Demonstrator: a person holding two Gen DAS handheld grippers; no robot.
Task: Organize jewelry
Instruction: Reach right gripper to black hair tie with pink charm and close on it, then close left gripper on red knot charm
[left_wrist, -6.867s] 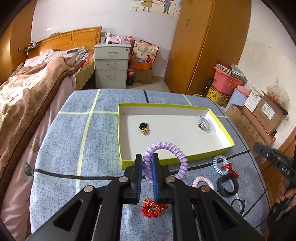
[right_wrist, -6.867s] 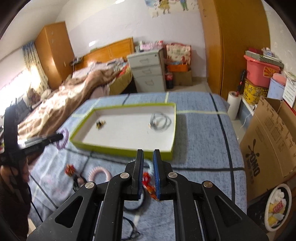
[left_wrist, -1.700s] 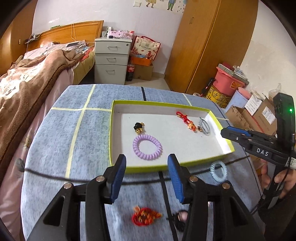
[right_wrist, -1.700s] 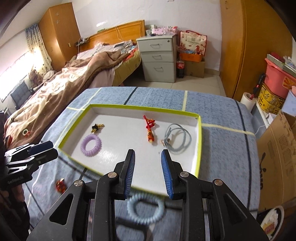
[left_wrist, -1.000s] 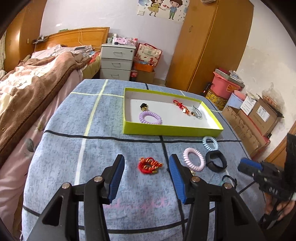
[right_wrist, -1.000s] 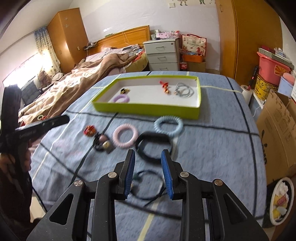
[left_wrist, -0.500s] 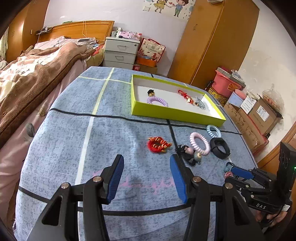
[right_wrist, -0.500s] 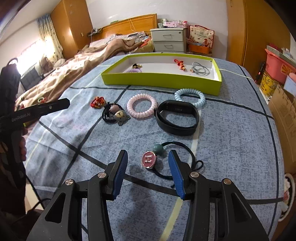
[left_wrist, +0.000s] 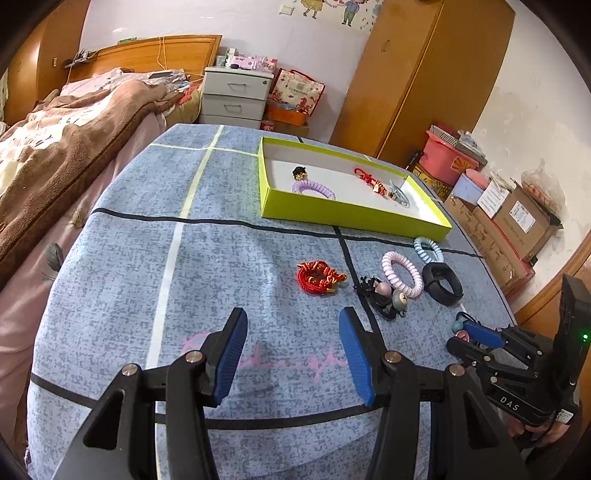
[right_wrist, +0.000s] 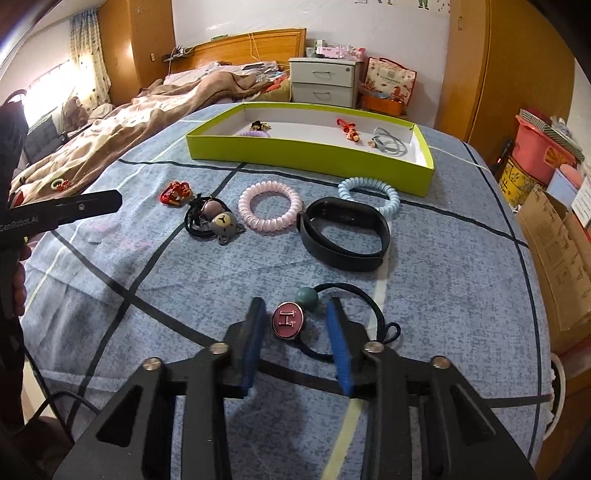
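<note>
Right gripper (right_wrist: 295, 325): fingers spread, straddling the pink charm hair tie (right_wrist: 289, 319) on the bench (right_wrist: 110, 280).
Left gripper (left_wrist: 291, 332): fingers spread wide, holding nothing.
Green tray (left_wrist: 351, 218): holds 4 pieces.

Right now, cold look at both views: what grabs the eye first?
The lime-green tray at the far side of the blue tablecloth, already holding a few pieces. Then the row of loose items in front of it: pink coil band, black wristband, red cord bracelet. Nearest, the right tongs sit open around a pink-charm hair tie.
</note>
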